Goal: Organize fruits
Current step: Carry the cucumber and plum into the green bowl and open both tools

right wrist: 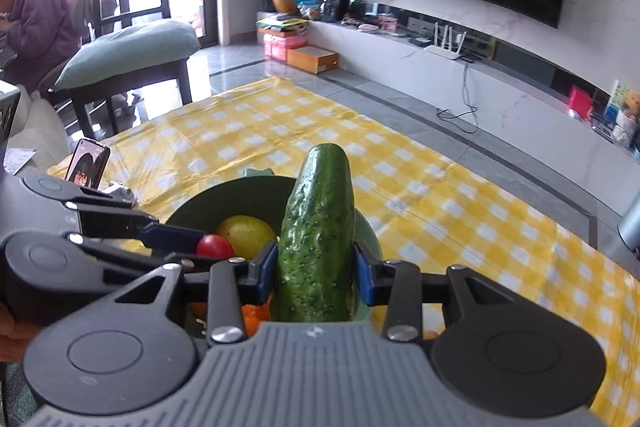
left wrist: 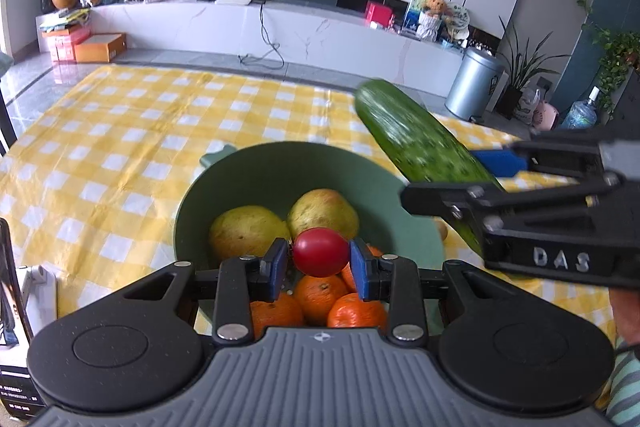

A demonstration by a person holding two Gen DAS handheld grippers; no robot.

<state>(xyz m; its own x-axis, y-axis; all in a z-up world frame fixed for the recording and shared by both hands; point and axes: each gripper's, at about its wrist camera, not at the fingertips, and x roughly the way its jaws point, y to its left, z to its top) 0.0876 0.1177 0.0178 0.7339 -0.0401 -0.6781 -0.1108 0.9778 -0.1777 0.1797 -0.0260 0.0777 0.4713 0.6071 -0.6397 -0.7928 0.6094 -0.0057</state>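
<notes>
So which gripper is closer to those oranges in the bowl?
Left. The left gripper, holding a tomato, sits just above the oranges; the right gripper holds its cucumber beside the bowl's rim.

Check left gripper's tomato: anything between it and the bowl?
Nothing visible. The tomato sits in the left gripper over the bowl, with pears and oranges below. The right gripper's cucumber is off to the side.

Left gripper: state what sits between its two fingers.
In the left wrist view, a cherry tomato sits between the left gripper's blue pads, over the green bowl.
</notes>
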